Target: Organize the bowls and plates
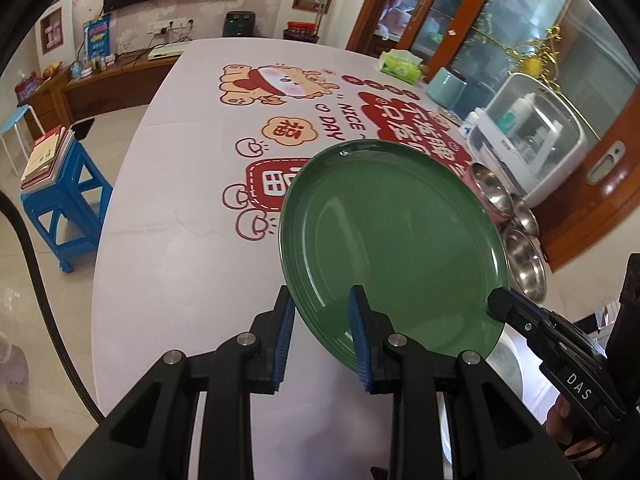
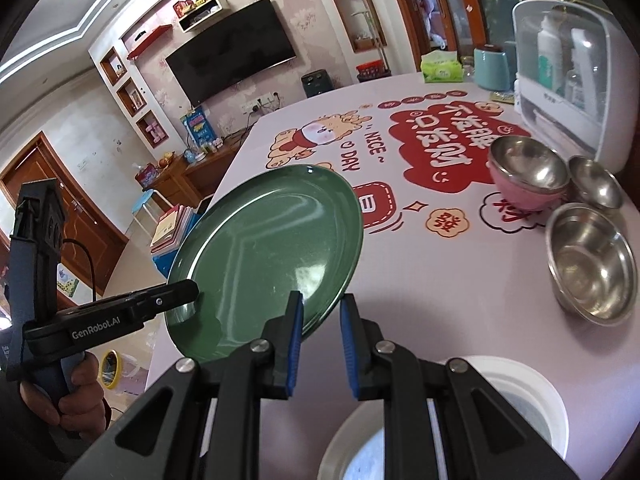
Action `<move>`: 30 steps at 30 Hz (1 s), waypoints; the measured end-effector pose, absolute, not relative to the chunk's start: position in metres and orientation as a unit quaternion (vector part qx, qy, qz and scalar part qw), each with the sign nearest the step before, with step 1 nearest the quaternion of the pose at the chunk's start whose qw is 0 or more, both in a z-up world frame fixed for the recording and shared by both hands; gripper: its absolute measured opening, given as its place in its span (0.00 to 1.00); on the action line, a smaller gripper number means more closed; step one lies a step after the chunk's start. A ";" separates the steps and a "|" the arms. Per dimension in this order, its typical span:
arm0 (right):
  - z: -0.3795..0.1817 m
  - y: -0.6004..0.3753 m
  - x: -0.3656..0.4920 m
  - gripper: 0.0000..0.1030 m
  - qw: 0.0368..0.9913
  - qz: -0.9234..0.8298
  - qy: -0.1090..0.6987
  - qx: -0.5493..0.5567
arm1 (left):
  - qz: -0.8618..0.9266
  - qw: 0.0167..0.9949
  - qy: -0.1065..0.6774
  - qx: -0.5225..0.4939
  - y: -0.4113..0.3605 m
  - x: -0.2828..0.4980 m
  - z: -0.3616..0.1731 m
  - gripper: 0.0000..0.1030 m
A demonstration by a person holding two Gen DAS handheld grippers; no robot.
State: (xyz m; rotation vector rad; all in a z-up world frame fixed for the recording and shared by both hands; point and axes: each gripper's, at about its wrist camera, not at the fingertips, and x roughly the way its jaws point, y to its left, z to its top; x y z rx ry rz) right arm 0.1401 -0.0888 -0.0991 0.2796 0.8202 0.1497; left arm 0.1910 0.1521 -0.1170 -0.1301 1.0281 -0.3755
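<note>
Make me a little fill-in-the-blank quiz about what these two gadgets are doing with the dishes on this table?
1. Both tongs, left tongs and right tongs, grip the rim of one ____ plate.
2. The plate is held ____ the tablecloth, not resting on it.
3. The bowl with the pink outside has a ____ inside.
4. Beside it sit ____ all-metal bowls.

Missing words: green; above; metal; two

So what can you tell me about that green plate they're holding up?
The green plate is round, glossy and glazed-looking, with a shallow raised rim, and it is empty. It is held tilted above the printed tablecloth, clear of it. The fingers of the left gripper and those of the right gripper clamp its near rim.
</note>
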 end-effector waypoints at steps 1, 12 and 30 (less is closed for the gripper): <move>-0.098 -0.089 0.135 0.17 0.906 0.069 0.395 0.134 | -0.184 0.852 0.486 -0.060 0.152 0.186 -0.115 0.25; -0.092 -0.092 0.089 0.17 0.914 0.032 0.382 0.130 | -0.229 0.849 0.473 -0.047 0.146 0.154 -0.103 0.25; -0.113 -0.099 0.009 0.17 0.903 -0.047 0.396 0.158 | -0.299 0.819 0.490 -0.005 0.119 0.105 -0.119 0.25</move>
